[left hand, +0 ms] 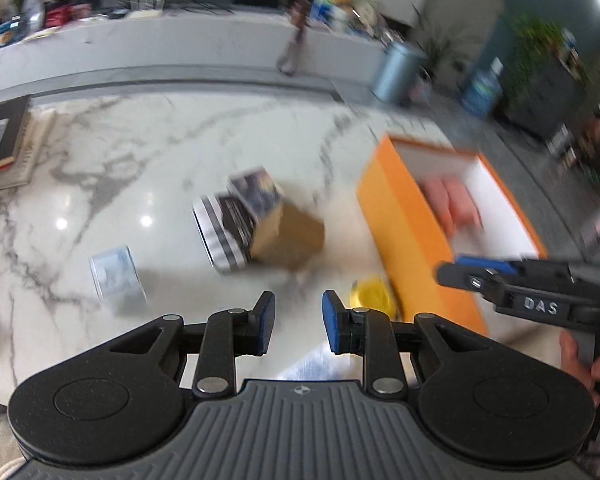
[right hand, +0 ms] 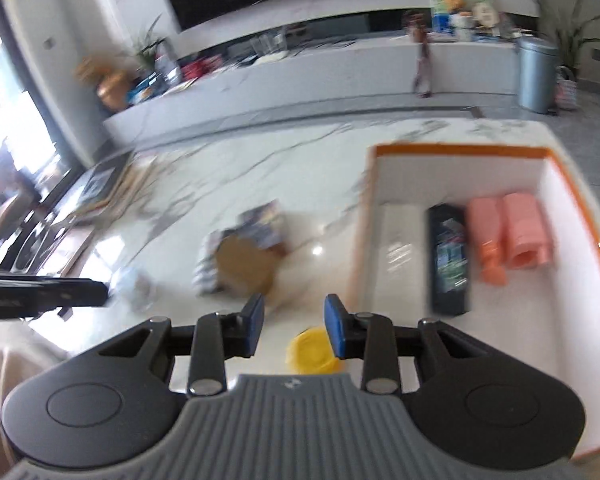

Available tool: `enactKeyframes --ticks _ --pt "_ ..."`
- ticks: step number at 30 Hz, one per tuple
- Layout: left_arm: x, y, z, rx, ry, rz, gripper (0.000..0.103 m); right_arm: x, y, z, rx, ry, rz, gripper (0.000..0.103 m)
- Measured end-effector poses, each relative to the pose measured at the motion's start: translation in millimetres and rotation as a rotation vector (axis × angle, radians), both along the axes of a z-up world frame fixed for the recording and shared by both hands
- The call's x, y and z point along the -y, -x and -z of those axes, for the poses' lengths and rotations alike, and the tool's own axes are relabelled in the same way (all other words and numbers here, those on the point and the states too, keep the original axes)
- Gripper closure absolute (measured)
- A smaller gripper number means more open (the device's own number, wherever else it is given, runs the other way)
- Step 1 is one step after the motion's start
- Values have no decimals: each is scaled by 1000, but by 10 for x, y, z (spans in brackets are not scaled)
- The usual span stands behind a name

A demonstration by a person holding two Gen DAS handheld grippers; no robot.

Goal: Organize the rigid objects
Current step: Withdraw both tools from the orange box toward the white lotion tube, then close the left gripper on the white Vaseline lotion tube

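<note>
My left gripper (left hand: 299, 320) hangs open over the marble table (left hand: 160, 168) with nothing between its fingers. Ahead of it lie a brown carton (left hand: 288, 236) against printed packs (left hand: 236, 216), a small pale packet (left hand: 116, 276) and a yellow lid (left hand: 370, 296). My right gripper (right hand: 295, 322) is open and empty too, above the yellow lid (right hand: 312, 350), beside the orange box (right hand: 580, 208). That box holds a white pack (right hand: 396, 252), a dark pack (right hand: 448, 260), an orange bottle (right hand: 488, 248) and a pink roll (right hand: 520, 232). The brown carton (right hand: 246, 266) sits left of the box.
Books (left hand: 0, 140) are stacked at the table's far left edge. Beyond the table runs a long white counter (right hand: 300, 76) crowded with items, with a grey bin (right hand: 536, 76) on the floor at its right end. A hand (left hand: 580, 360) grips the right tool.
</note>
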State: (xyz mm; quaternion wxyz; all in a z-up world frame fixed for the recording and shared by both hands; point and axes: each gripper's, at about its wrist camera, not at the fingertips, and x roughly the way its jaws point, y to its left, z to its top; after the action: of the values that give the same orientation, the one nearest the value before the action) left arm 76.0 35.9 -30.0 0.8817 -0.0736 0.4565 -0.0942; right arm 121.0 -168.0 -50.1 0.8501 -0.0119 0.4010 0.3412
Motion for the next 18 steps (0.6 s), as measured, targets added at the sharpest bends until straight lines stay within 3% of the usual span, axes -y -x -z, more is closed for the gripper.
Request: enactKeyframes --ticks 6,10,13,15,18 --pt "120 146 324 -78 -73 158 63 -335 466 289 -36 81 -90 71" --pt "327 189 479 -87 -170 296 52 -424 599 569 -66 181 -76 82" --pt "466 110 623 -124 -232 401 47 -437 645 718 -59 225 -66 83" --pt "499 37 742 -155 -240 432 46 -429 620 819 -58 233 -48 84" --pt "460 -115 878 -225 -185 425 43 -336 481 918 -144 203 12 83"
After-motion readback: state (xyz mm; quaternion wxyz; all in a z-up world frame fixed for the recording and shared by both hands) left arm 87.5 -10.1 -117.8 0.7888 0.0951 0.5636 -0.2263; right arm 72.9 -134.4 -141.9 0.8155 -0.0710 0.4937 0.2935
